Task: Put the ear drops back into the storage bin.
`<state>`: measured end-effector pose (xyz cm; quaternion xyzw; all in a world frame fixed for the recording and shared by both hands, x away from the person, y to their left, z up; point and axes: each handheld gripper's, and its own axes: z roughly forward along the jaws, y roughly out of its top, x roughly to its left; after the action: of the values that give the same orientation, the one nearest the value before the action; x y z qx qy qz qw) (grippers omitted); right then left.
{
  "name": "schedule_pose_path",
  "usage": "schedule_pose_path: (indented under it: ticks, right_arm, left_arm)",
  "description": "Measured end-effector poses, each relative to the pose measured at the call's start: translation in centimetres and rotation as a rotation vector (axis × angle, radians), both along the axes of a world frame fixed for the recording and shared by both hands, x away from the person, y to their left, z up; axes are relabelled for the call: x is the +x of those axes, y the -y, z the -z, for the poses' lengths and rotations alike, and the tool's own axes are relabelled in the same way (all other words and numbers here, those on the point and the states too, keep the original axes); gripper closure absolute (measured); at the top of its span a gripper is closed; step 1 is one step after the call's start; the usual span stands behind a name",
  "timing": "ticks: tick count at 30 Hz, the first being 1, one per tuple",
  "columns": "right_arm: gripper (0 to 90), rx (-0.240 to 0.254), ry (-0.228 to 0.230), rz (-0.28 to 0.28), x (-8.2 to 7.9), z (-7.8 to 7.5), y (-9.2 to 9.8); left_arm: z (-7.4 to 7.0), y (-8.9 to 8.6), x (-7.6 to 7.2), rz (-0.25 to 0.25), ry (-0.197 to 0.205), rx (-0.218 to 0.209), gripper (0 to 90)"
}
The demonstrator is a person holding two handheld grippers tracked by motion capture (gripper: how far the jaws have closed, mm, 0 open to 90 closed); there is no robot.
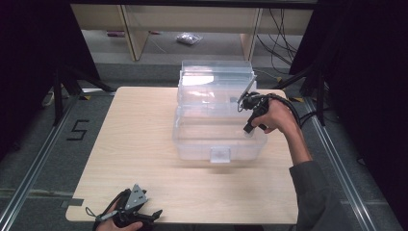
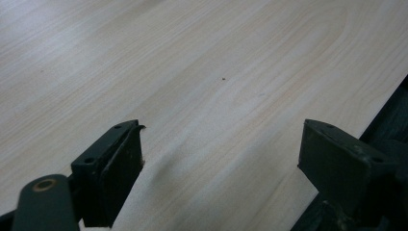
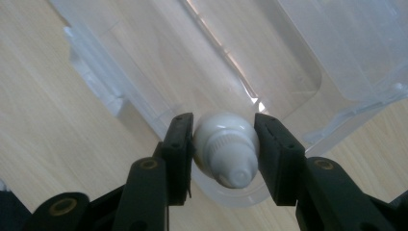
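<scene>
While held over the near right corner of the clear plastic storage box [image 1: 219,130] with its lid up, seen from the high view: right gripper [image 1: 250,126], on the pale wooden table [image 1: 144,139]. Parked at the near left edge, well apart: left gripper [image 1: 144,216].

Left gripper view: jaws spread wide over bare wood, gripping nothing.

Right gripper view: jaws clenched on a small white rounded bottle with a ribbed cap [image 3: 225,149], just above the box rim. Best done, judging by this: carry further inside the rim, lower close to the floor, then release gently to avoid bouncing.
</scene>
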<state>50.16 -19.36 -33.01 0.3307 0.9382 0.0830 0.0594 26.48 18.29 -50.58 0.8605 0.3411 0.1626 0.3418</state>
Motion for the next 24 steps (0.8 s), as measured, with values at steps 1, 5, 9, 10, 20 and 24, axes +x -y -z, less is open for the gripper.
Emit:
schedule_pose_path:
  ticks: [1, 5, 9, 10, 20, 24]
  right_arm:
    - [60.3, -0.006, 0.004, -0.006, 0.3, 0.1, 0.1]
    - [60.3, -0.017, -0.009, 0.004, 0.9, 1.1, 0.4]
    - [60.2, -0.015, -0.043, 0.043, 1.2, 2.2, 0.3]
    - [60.3, -0.012, -0.044, 0.040, 1.4, 2.4, 0.3]
    - [60.3, -0.060, -0.082, 0.068, 2.6, 4.9, 0.8]
    - [60.3, -0.035, -0.074, 0.058, 2.7, 5.8, 0.9]
  left_arm:
    - [0.0, 0.0, 0.0, 0.002, 0.000, 0.002, 14.9]
    - [0.0, 0.0, 0.0, 0.003, 0.001, 0.001, 14.9]
    - [0.0, 0.0, 0.0, 0.000, 0.002, -0.005, 14.9]
    - [0.0, 0.0, 0.0, -0.002, 0.001, -0.006, 14.9]
    - [0.0, 0.0, 0.0, 0.001, 0.001, -0.005, 14.9]
    - [0.0, 0.0, 0.0, -0.002, 0.001, -0.009, 14.9]
